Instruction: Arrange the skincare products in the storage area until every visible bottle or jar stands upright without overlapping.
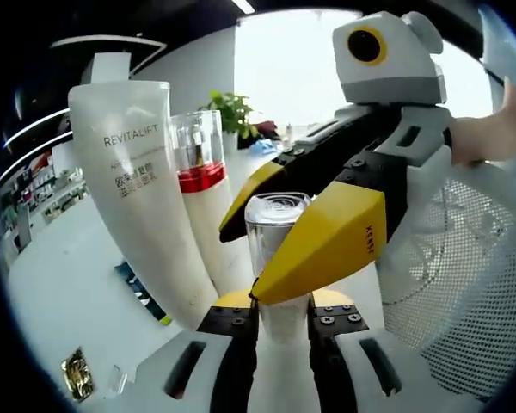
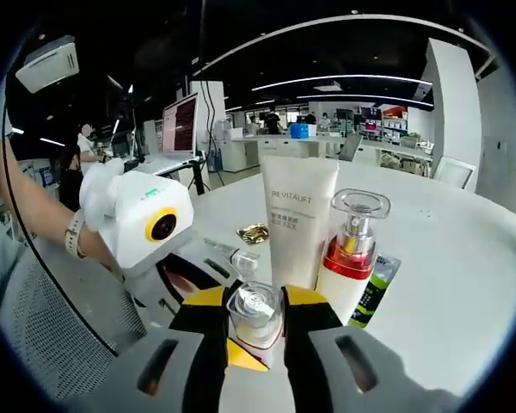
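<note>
Skincare bottle (image 1: pixel 276 225) with clear cap is clamped by both the left gripper (image 1: pixel 279 320) and right gripper (image 2: pixel 256 320); next, one must let go to stand it beside the Revitalift tube (image 2: pixel 297 219).

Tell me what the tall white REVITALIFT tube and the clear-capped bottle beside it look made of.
Tall white REVITALIFT tube: likely soft plastic with a matte finish and printed lettering. Clear-capped bottle with a red band: glossy white body, see-through cap with bright glints; glass or hard acrylic, can't tell.
</note>
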A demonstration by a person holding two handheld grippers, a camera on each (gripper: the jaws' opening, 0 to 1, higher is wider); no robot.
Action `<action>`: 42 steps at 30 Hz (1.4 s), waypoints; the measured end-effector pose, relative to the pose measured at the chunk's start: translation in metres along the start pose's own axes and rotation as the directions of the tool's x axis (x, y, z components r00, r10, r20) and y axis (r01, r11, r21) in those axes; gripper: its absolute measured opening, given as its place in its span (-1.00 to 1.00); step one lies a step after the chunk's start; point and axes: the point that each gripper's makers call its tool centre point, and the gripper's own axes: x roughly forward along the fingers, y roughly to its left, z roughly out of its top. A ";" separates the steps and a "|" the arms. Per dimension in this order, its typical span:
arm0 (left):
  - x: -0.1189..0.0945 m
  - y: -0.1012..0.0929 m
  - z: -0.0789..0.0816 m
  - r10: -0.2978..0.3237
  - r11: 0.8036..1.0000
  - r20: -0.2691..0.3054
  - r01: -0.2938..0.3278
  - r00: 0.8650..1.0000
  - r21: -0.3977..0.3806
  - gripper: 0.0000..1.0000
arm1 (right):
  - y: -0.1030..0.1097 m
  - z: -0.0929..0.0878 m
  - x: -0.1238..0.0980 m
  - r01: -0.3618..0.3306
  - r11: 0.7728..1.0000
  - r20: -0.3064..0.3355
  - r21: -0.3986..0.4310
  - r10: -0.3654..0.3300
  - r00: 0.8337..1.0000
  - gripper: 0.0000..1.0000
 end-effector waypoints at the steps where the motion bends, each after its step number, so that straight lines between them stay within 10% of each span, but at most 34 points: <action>1: 0.000 0.001 0.000 0.002 1.000 -0.003 -0.002 1.000 -0.002 -0.63 | 0.000 0.000 0.000 -0.001 1.000 0.003 0.004 0.001 1.000 -0.51; 12: -0.008 0.005 -0.009 0.015 1.000 -0.078 -0.015 0.997 0.000 -0.56 | -0.001 -0.002 -0.013 -0.031 0.999 -0.002 0.028 0.031 1.000 -0.43; 27: -0.021 0.003 -0.024 0.000 0.998 -0.178 -0.011 0.984 -0.062 -0.70 | -0.004 -0.050 -0.011 -0.138 0.987 -0.259 -0.083 0.112 0.959 -0.57; 42: -0.013 0.003 -0.014 0.007 0.993 -0.201 -0.030 0.980 -0.113 -0.85 | -0.015 -0.061 -0.006 -0.155 0.987 -0.309 -0.036 0.136 0.941 -0.71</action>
